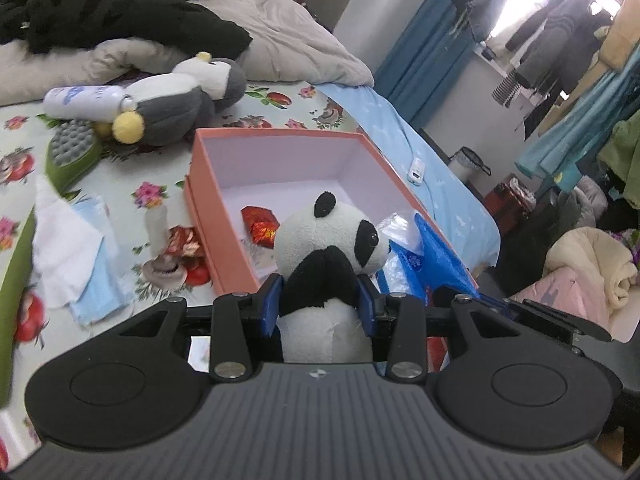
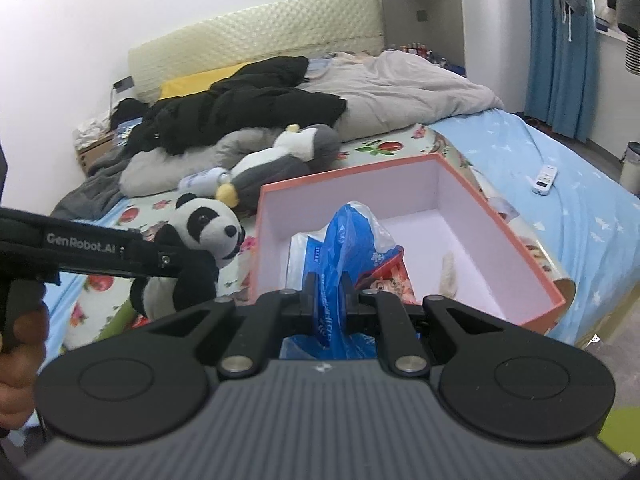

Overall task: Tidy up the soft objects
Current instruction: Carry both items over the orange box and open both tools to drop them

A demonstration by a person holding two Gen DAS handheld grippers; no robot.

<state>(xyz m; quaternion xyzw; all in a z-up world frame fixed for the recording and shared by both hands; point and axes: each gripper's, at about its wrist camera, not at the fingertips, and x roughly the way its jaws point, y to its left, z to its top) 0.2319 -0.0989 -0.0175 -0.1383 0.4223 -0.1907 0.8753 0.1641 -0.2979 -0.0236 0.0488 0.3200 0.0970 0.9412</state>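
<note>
Left gripper [image 1: 322, 300]: jaws partway open, clamped on panda plush [image 1: 332, 240], held at near edge of orange box [image 1: 208, 184] on the bed. Right gripper [image 2: 327, 292]: jaws nearly closed, pinching blue plastic bag [image 2: 344, 240] over the box interior.

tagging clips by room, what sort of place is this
Most likely a lived-in bedroom: a bed with a padded headboard and rumpled duvet, and clothes hanging by the window.
</note>
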